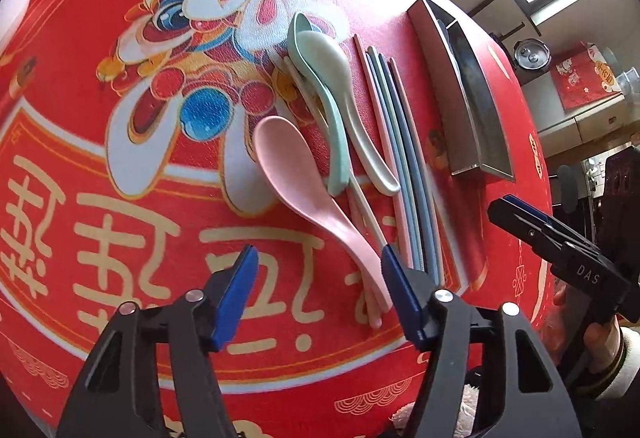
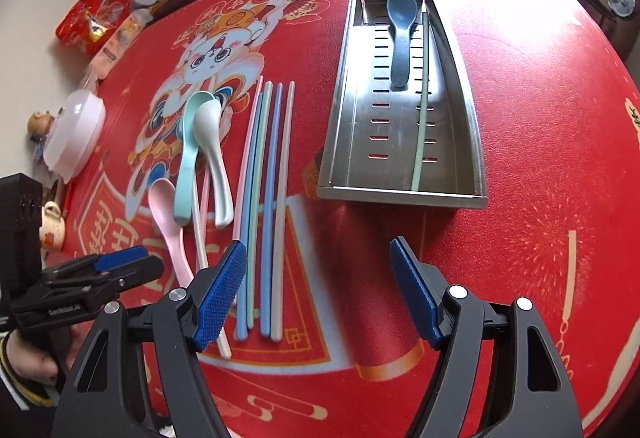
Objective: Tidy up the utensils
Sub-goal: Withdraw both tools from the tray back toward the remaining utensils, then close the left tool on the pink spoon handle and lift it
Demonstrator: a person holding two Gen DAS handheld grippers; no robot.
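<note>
Picking step underway: left claw (image 1: 318, 270) is hovering half-open w/ nothing between pads, lining up on pink spoon (image 1: 298, 177) handle, well left of steel tray (image 2: 340, 85). Right claw (image 2: 318, 270) is hanging wide, empty, over chopsticks (image 2: 266, 197) left of tray. Tray's already holding blue spoon (image 2: 400, 33) + green chopstick (image 2: 422, 97). Next, prob.: lower, pinch handle, carry to tray.

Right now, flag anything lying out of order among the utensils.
The teal spoon and white spoon lie overlapped on the tablecloth, crossing loose chopsticks. Only the blue spoon and one green chopstick sit in the steel tray.
</note>
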